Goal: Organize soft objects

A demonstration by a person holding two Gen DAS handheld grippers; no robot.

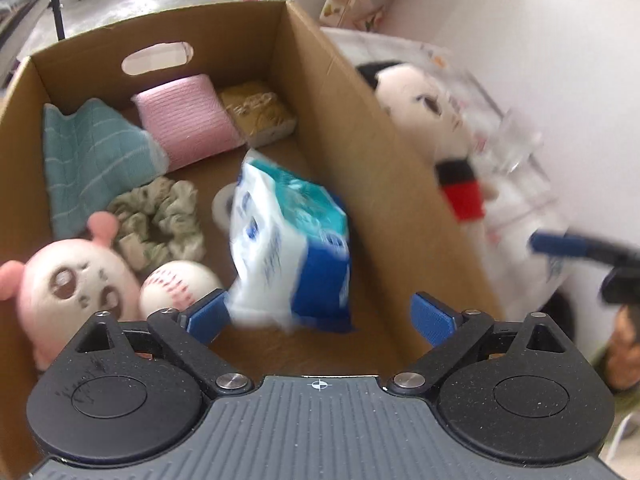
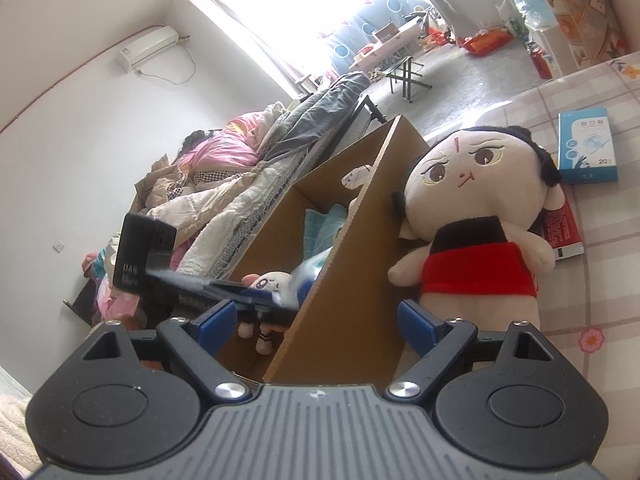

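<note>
Below the left wrist camera, the left gripper (image 1: 320,312) spreads its jaws wide over the cardboard box (image 1: 360,128); a blue-and-white tissue pack (image 1: 292,240), blurred, sits inside, free of both pads, near a scrunchie (image 1: 160,220) and a baseball (image 1: 176,284). Through the right wrist camera, the right gripper (image 2: 316,320) gapes empty before the plush doll (image 2: 472,216), which leans against the box's outer wall.

Daylit room, fisheye bend, motion smear in the left wrist view
Blown-out glare from the window (image 2: 304,12) fills the top centre of the right wrist view, washing the white wall (image 2: 80,132) beside it. In the left wrist view the tissue pack (image 1: 292,248) and the doll (image 1: 424,120) at right are smeared; corners bend and darken
</note>
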